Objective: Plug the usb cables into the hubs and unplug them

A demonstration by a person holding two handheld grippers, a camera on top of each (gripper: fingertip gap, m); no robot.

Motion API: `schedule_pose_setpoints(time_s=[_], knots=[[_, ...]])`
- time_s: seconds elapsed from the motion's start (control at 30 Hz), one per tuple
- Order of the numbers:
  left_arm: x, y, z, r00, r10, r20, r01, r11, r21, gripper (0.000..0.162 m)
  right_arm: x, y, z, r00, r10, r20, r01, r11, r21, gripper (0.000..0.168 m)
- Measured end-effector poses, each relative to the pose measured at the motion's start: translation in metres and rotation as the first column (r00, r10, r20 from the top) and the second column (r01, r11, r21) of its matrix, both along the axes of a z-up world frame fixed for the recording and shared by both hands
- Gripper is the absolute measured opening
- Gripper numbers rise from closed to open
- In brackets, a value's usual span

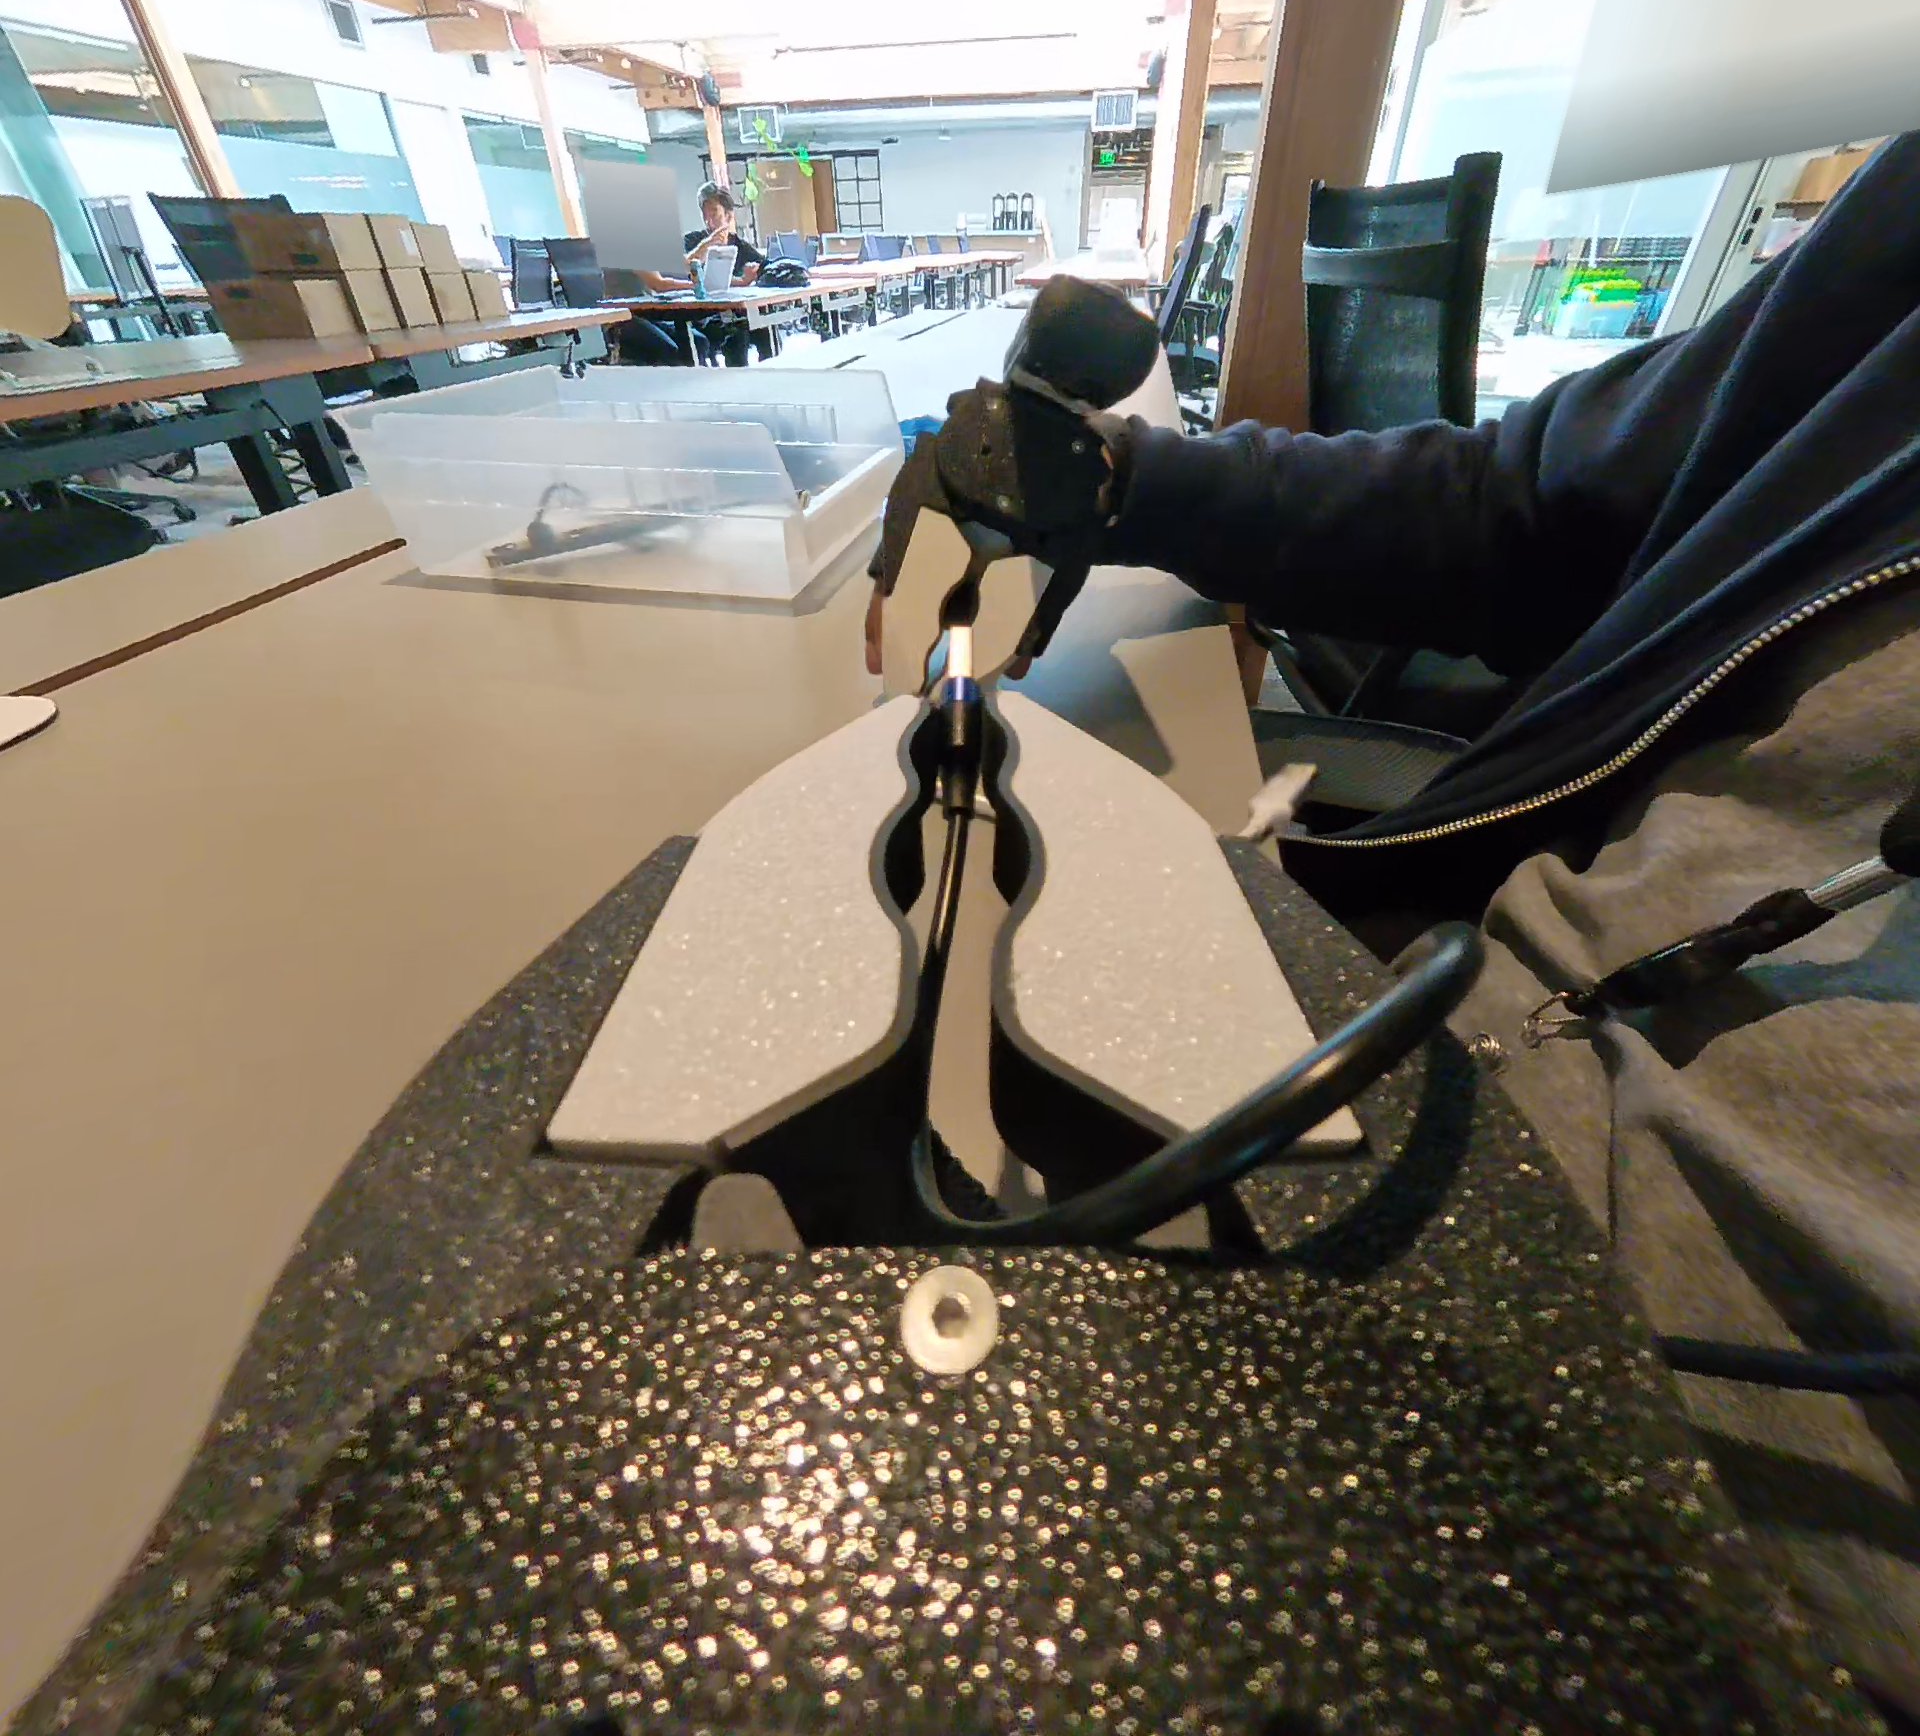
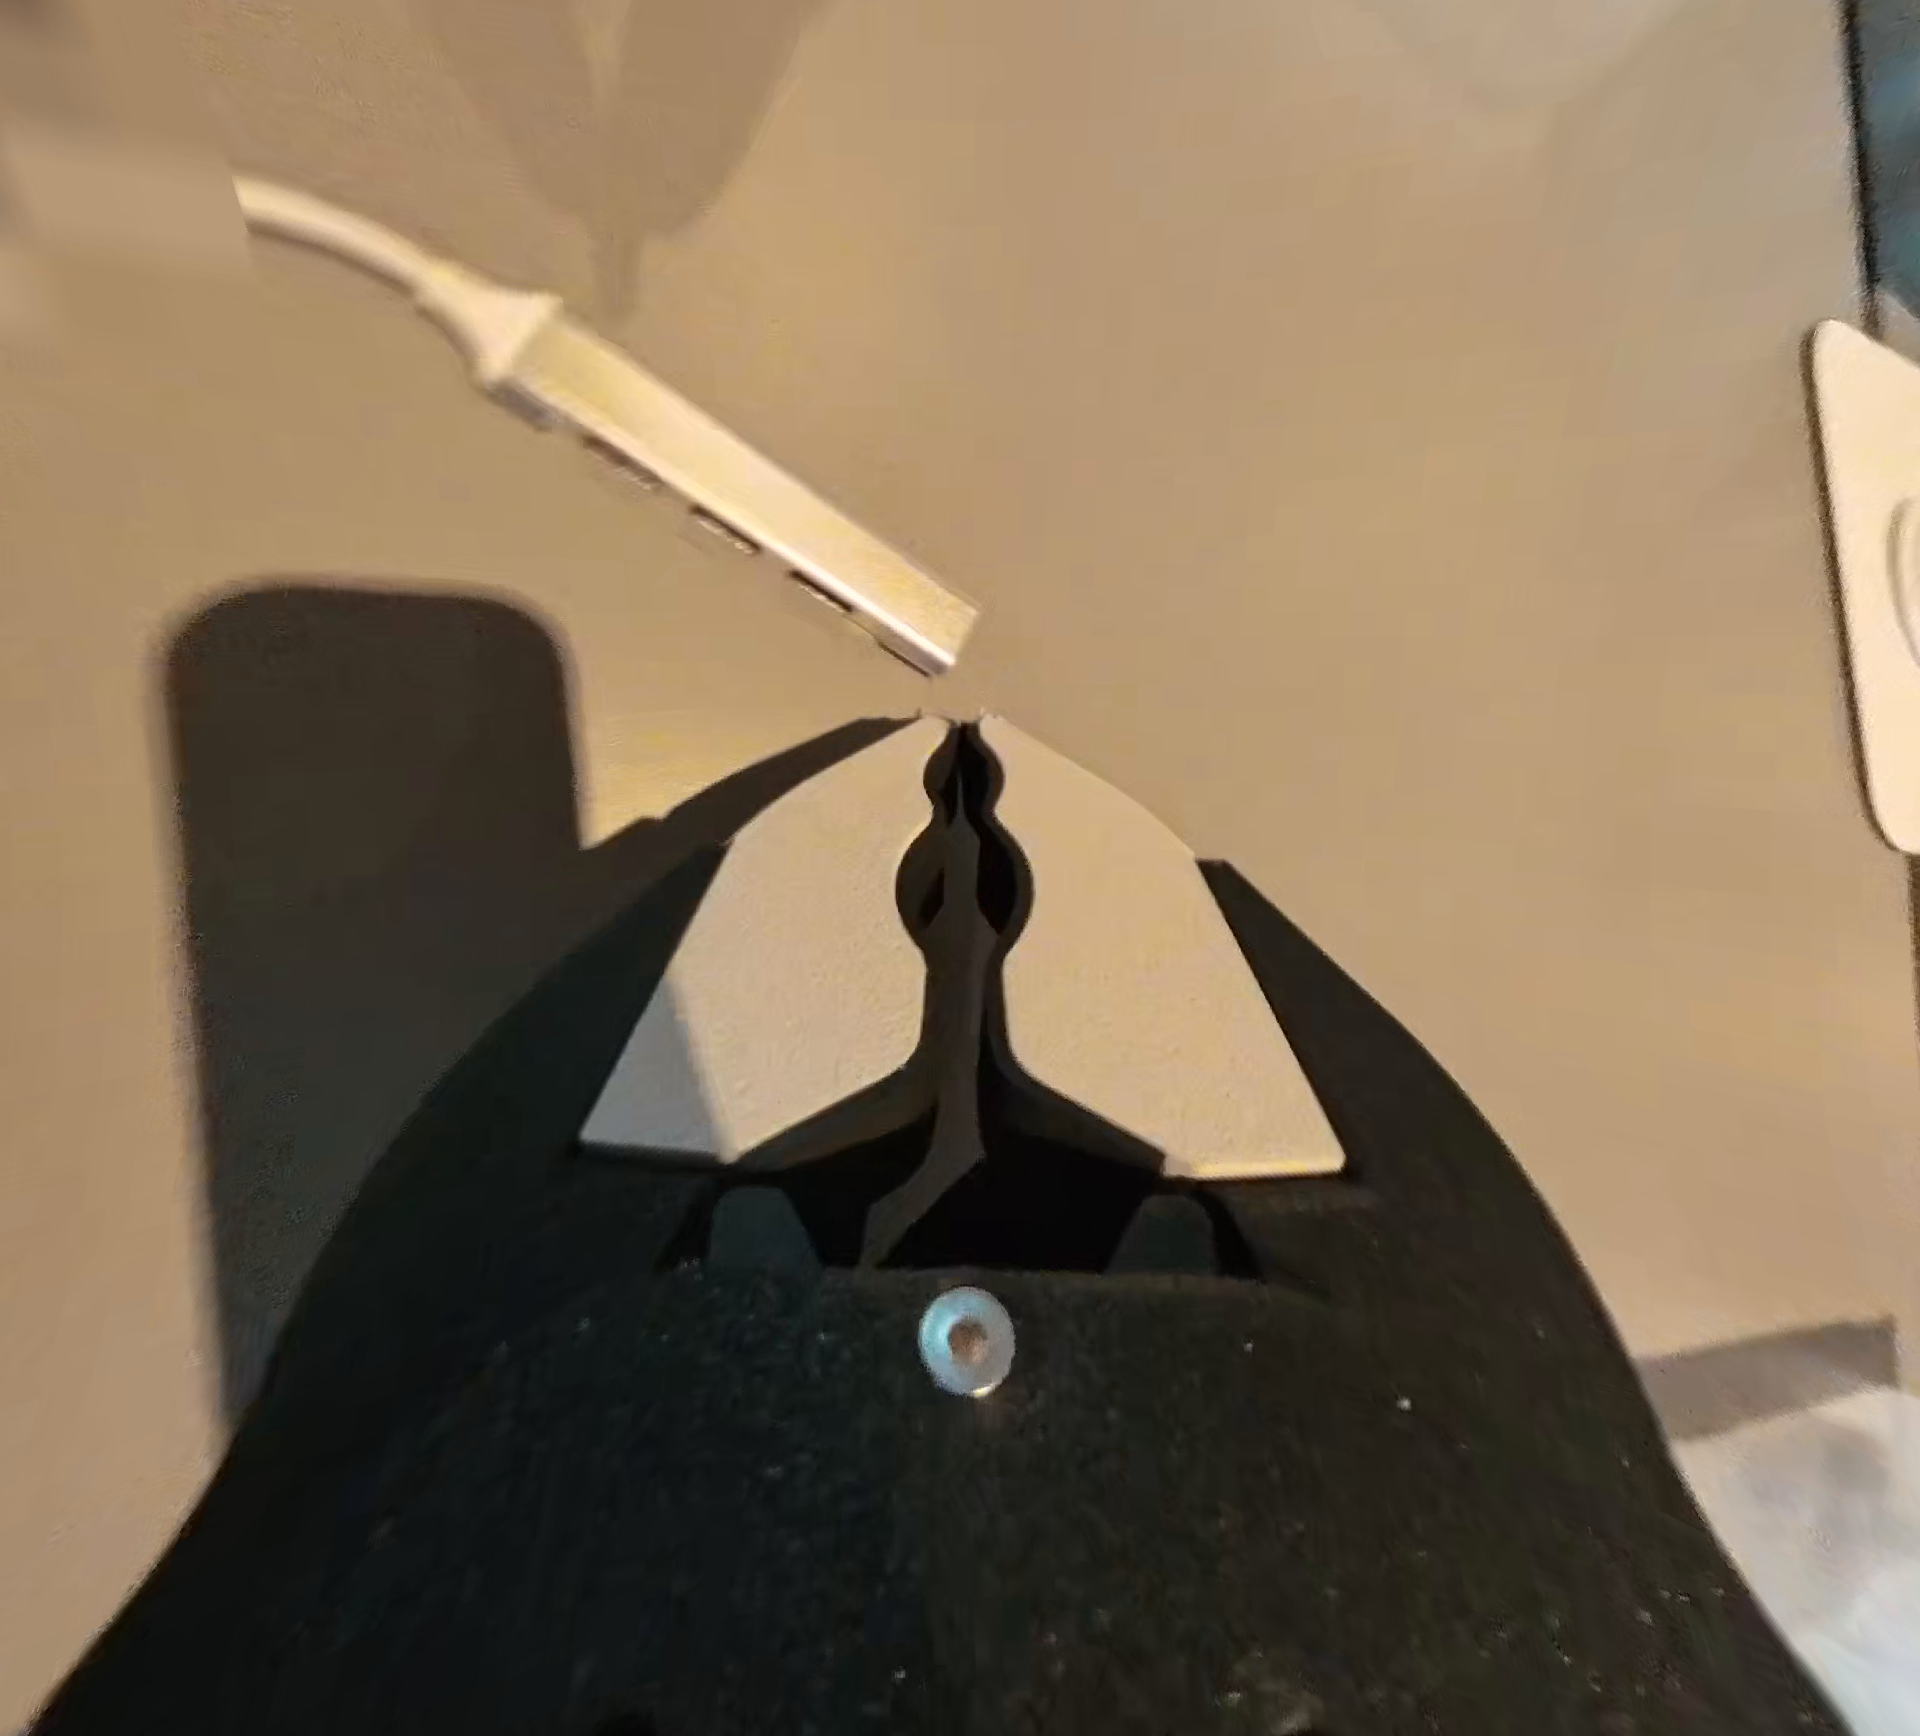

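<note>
Grey-padded fingers of the left gripper (image 1: 961, 730) are clamped on a black USB cable (image 1: 1226, 1136). Its plug (image 1: 961, 684) sticks out past the fingertips, metal end forward, held above the table (image 1: 416, 803). The cable runs back between the fingers and loops out to the right behind them.

Beyond the plug, the right gripper (image 1: 951, 637) points down toward the table, held by an arm in a dark sleeve (image 1: 1455, 502). In the left wrist view its fingers appear spread, but its own view shows the tips pressed together with nothing between them.

Just ahead of those tips in the right wrist view lies a slim silver hub (image 2: 727, 471), flat on the table, its ports along the near side and a white lead (image 2: 343, 232) running off to the upper left. A white pad (image 2: 1870, 585) sits at the right edge.

Farther back on the table stands a clear plastic bin (image 1: 623, 481) with dark items inside.
</note>
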State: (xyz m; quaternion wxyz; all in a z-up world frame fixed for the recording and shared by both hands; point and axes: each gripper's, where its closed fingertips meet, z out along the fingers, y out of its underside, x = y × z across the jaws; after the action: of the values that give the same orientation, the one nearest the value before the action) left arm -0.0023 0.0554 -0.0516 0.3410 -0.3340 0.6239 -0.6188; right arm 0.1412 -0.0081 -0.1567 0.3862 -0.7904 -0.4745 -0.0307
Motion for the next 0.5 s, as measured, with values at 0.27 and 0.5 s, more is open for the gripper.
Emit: schedule_pose_setpoints(time_s=[0.27,0.5], knots=[[-0.004,0.002,0.004,1.000,0.001,0.031,0.000,1.000,-0.020,0.007,-0.001,-0.023,0.027,0.881,-0.471,-0.053,0.468,0.882,-0.053,0.022],[-0.002,-0.001,0.005,0.999,0.009,0.051,-0.008,1.000,-0.018,0.007,-0.048,-0.024,0.033,0.713,-0.694,-0.100,0.691,0.720,-0.066,0.038]])
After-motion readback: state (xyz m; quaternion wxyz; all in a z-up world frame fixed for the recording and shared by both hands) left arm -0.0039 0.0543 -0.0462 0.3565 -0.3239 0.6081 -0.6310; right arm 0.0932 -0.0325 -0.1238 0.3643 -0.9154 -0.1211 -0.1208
